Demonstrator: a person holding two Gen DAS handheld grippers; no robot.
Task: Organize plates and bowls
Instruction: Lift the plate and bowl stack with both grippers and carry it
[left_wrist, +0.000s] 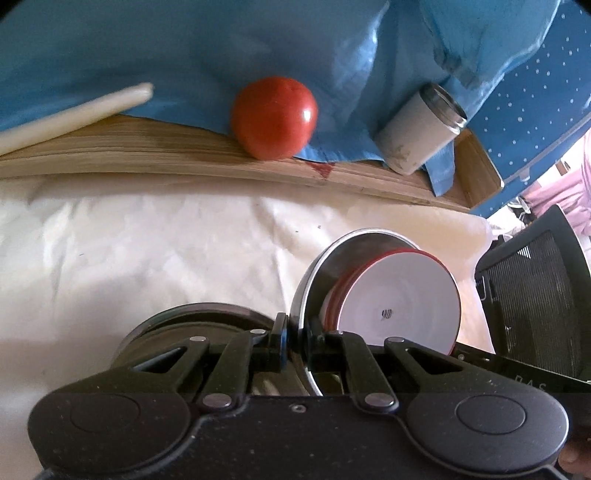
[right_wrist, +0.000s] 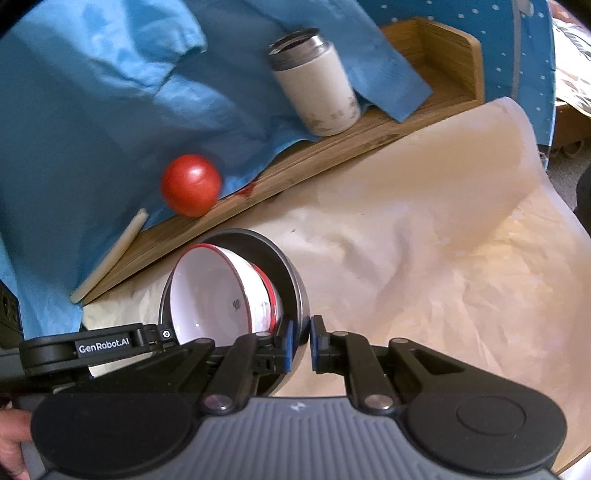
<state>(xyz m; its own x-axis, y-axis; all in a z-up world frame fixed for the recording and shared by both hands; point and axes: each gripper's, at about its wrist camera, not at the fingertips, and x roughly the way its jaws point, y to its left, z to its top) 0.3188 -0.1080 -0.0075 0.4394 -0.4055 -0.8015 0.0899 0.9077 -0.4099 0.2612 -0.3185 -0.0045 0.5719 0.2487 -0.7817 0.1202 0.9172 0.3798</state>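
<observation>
Steel rim of the metal bowl (left_wrist: 314, 280) clamped from both sides: left tool (left_wrist: 295, 341) closed on one edge, right tool (right_wrist: 300, 343) closed on the opposite edge, blue pads pinched against the thin wall. Bowl carried tilted above the cream sheet on the worktop (right_wrist: 424, 258), apparently clear of it. Nested inside, a small stack of white red-rimmed bowls (right_wrist: 221, 295), leaning against the steel wall; exact number not countable. Second dark round dish (left_wrist: 192, 325) partly hidden behind the left tool's fingers, kind unclear.

Progress, as a judgement: nesting of the white bowls largely done; stack in transit; set-down place not visible; dark dish possibly left to gather.

Farther back, a wooden tray (right_wrist: 258, 192) along the worktop's rear edge, draped with blue cloth (right_wrist: 92, 129). On it a red tomato (left_wrist: 274, 117), a pale stick-like object (left_wrist: 74, 110) and a white steel-topped flask (right_wrist: 316, 83), all well apart from the bowls.

Legible writing: "GenRobot.AI" on the side of the left tool seen from the right wrist; small dark mark at the centre of the top white bowl, unreadable.
</observation>
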